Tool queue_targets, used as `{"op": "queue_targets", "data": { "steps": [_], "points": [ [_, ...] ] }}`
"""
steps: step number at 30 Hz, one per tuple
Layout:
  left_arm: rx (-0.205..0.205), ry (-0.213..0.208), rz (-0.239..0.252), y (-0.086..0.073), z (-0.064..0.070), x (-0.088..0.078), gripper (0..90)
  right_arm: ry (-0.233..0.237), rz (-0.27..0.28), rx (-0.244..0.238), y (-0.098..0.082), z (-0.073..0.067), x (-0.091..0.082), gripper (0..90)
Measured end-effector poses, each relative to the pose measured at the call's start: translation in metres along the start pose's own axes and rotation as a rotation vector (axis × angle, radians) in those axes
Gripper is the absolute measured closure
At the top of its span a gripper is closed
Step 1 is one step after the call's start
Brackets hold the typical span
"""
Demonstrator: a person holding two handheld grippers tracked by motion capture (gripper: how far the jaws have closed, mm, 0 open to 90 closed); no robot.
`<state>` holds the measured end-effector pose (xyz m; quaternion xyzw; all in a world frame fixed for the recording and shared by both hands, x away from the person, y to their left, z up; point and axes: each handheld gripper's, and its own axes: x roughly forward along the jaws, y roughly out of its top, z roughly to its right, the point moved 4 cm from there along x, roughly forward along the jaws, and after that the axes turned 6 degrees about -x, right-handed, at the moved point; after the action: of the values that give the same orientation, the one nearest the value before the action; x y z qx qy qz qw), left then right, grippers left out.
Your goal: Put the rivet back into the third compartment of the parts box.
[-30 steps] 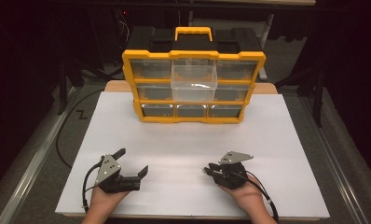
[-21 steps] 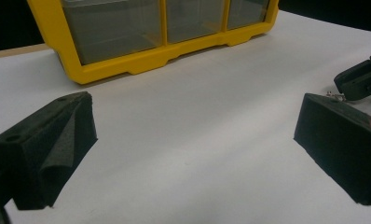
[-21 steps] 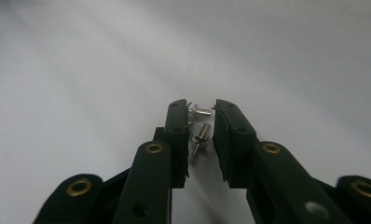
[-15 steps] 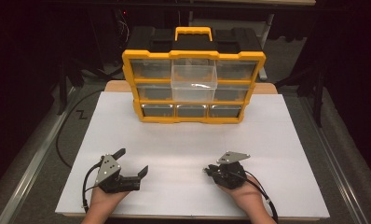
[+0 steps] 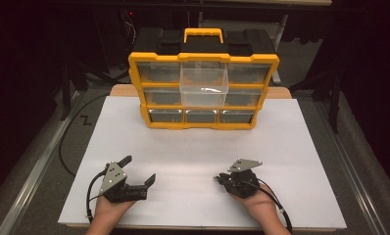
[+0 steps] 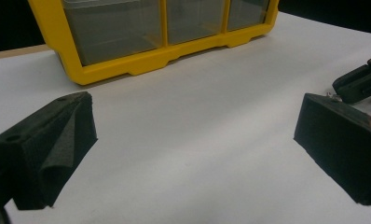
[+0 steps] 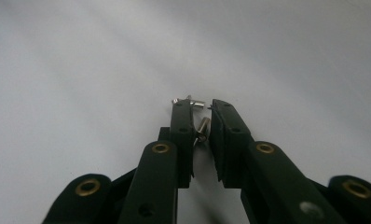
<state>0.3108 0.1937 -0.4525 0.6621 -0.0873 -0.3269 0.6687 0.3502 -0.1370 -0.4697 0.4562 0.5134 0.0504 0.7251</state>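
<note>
Jaws of the right gripper (image 7: pixel 201 122) have just been closing on small metal screws (image 7: pixel 202 127), pinched at five o'clock from the organizer (image 5: pixel 203 93); left gripper (image 5: pixel 140 170) gapes empty.

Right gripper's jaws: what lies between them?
In the right gripper view, small silver screws lie between the nearly closed jaws of the right gripper, over the bare white table.

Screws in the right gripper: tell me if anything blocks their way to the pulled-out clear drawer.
Nothing visible does. Only bare white board lies between the right gripper, its screws, and the drawer; the left gripper sits aside.
</note>
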Motion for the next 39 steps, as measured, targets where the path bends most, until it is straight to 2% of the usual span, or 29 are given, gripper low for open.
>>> {"op": "queue_targets", "data": {
  "steps": [3, 15, 32, 39],
  "points": [
    [0.001, -0.002, -0.001, 0.000, 0.000, 0.000, 0.3, -0.004, -0.005, -0.024, 0.000, -0.001, 0.001, 80.6],
    [-0.002, 0.000, 0.001, 0.000, 0.000, 0.000, 0.3, -0.005, -0.009, -0.052, 0.000, 0.000, 0.001, 84.1],
    [-0.001, 0.002, 0.010, 0.001, -0.001, 0.000, 0.3, 0.014, -0.003, -0.054, 0.000, 0.002, -0.001, 84.5],
    [0.003, -0.006, 0.006, 0.000, -0.001, 0.001, 0.3, 0.020, 0.012, -0.044, 0.003, 0.011, -0.015, 84.5]
  ]
}}
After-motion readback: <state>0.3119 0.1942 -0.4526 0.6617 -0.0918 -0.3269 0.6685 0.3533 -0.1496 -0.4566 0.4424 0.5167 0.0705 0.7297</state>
